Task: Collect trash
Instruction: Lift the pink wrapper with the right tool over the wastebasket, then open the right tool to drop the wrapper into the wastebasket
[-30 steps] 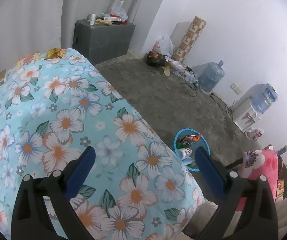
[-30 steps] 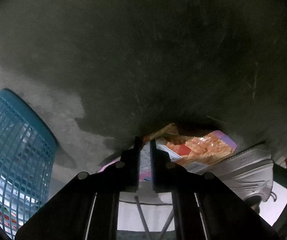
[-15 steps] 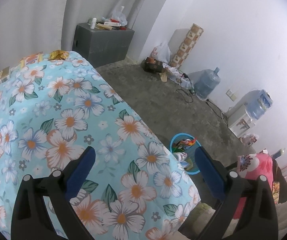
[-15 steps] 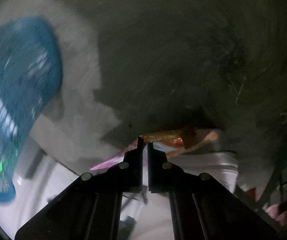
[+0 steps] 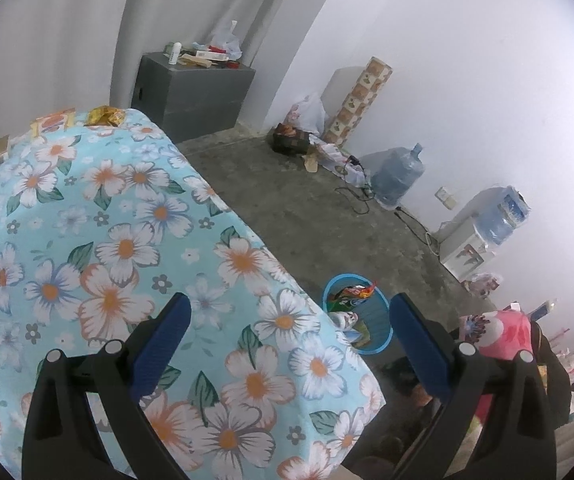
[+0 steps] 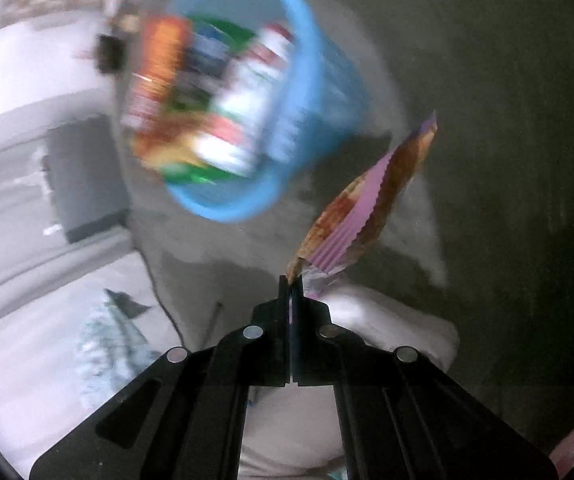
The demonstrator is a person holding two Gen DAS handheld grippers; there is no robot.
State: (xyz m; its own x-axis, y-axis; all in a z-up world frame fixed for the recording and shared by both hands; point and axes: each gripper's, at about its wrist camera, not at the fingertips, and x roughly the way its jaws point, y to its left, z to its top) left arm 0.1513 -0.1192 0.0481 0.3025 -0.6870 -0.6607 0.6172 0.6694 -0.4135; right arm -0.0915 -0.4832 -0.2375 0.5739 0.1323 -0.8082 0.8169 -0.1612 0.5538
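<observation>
The right claw (image 6: 292, 280) is pressed fully together on one bottom corner of a snack wrapper (image 6: 363, 208), a crinkle-edged pouch, pink-purple on its seam and orange-brown on its printed face. The wrapper stands up and away from the claw tips, free of the concrete floor (image 6: 487, 80), with the blue mesh trash basket (image 6: 307, 92) up and to the left of it, well apart. The basket is already packed with wrappers and a bottle-like item, blurred by motion.

The left claw (image 5: 287, 332) is wide open with nothing between its blue pads (image 5: 163, 340), hanging over the flower-print bedspread (image 5: 87, 220). From that view the same basket (image 5: 379, 336) sits on the floor just past the bed's corner.

The likely step is carrying the wrapper across to drop it in. The pinch is on a thin corner only, so a fast swing could let the slick film slide out and land short on the floor. The basket looks near full, with packets poking above its rim; a light wrapper released too high or off-centre could glance off that pile and spill over the side. A claw nudge against the light basket might also tip it.

No brand or writing is legible: the wrapper's print is edge-on and the basket's contents are smeared.
</observation>
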